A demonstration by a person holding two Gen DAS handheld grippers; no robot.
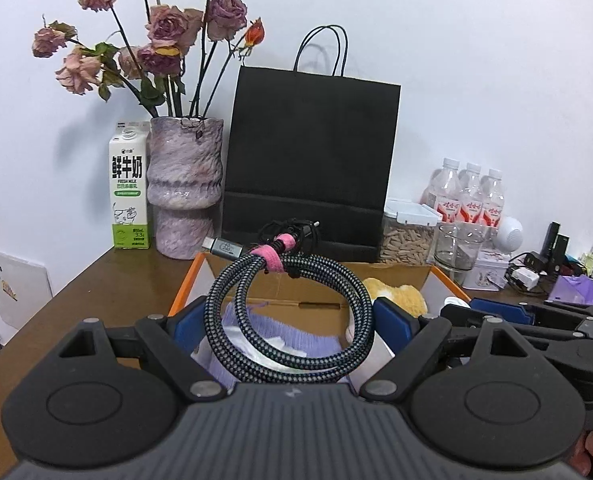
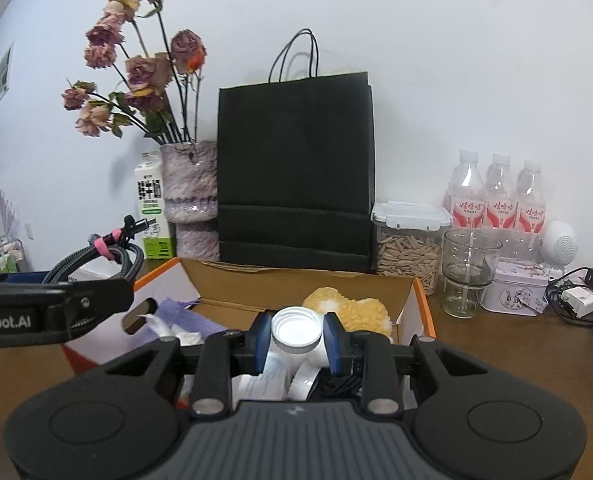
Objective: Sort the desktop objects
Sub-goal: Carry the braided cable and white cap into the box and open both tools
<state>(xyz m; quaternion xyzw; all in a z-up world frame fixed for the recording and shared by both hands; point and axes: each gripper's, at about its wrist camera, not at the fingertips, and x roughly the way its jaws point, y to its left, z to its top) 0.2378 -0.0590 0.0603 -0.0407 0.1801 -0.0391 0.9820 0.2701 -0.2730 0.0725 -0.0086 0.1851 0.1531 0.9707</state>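
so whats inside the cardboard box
The box holds a yellow plush, purple cloth and white paper. The grippers hide what lies beneath.

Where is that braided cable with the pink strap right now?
The coiled cable is clamped between the left gripper's blue pads, held above the open cardboard box, in front of the black paper bag.

Each handheld unit has a ribbed dark grey body at the bottom, flanked by two rounded black housings with embossed circles and triangular cut-outs. Black linkage bars run forward from silver pivot pins. The left gripper [image 1: 290,330] and the right gripper [image 2: 296,338] both end in fingers [image 2: 261,340] with blue pads. White lettering "Robot.AI" marks the left gripper's black side.
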